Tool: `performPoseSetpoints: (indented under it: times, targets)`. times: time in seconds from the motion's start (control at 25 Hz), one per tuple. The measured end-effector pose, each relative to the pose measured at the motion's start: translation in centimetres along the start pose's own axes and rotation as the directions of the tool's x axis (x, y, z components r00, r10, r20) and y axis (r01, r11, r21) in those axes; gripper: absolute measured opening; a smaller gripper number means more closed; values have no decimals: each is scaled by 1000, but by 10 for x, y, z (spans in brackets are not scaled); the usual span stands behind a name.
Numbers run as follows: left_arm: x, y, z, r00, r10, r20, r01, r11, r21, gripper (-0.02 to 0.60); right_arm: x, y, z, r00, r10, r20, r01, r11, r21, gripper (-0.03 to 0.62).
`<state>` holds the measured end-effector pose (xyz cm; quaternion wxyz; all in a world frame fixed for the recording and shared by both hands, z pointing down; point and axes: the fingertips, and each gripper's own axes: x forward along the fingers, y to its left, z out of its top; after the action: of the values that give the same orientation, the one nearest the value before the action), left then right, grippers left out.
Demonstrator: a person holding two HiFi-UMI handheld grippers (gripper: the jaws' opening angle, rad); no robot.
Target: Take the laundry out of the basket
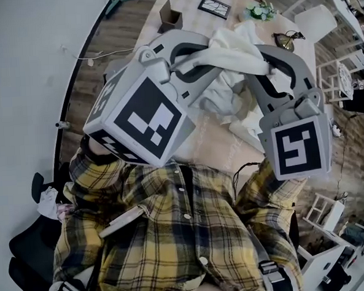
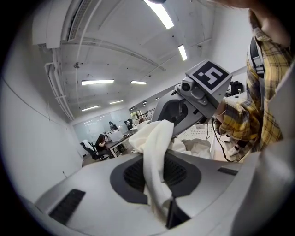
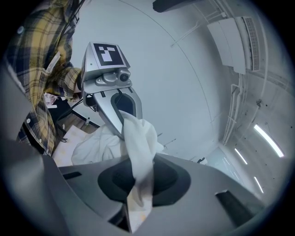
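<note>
Left gripper (image 2: 163,208): jaws nearly together, pinched on a fold of the white garment (image 1: 233,54). The cloth rises from between the pads and runs across to the other tool.

Right gripper (image 3: 132,209): jaws likewise drawn close, clamped on a second fold of the same garment, which passes out of the pinch and upward.

Position of the laundry: in the head view the garment is held up between the two grippers, stretched as a thick band from one jaw pair to the other, in front of the person's yellow plaid shirt (image 1: 175,234) and above the table (image 1: 189,15). The grippers face each other, and each appears in the other's view just beyond the cloth.

More white fabric (image 1: 219,99) lies bunched below the band, over the near part of the table. It cannot be told whether this is the hanging remainder of the held garment or a separate piece, nor whether it rests on the tabletop.

Other items on the table, at its far end and well apart from the grippers:
- a dark picture frame (image 1: 214,6), lying flat
- a small brown box (image 1: 169,17), near the left edge
- a small green plant (image 1: 260,10)
- a pair of glasses (image 1: 286,39), near the right edge

A black chair (image 1: 29,256) stands on the person's left
</note>
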<state>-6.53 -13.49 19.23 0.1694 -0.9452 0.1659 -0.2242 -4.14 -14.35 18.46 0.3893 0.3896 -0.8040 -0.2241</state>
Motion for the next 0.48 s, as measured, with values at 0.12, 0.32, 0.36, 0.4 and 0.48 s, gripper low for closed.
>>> performPoseSetpoints:
  times: [0.12, 0.32, 0.36, 0.4, 0.48]
  targets:
    - [-18, 12, -21, 1000, 11, -22, -11, 1000, -7, 89, 21, 12, 17, 1000, 15, 15, -15, 1000, 15, 89]
    - [-38, 25, -55, 998, 21, -65, -23, 999, -30, 87, 55, 34, 34, 997, 63, 38, -65, 997, 49, 89]
    - [-43, 27, -63, 997, 22, -71, -24, 999, -36, 87, 62, 40, 38, 997, 73, 39, -75, 996, 52, 89]
    - [-47, 29, -70, 997, 21, -77, -25, 999, -43, 87, 68, 45, 41, 996, 83, 40, -85, 995, 57, 89]
    - [-52, 31, -83, 996, 18, -89, -23, 998, -57, 87, 79, 54, 43, 994, 102, 36, -104, 992, 73, 89]
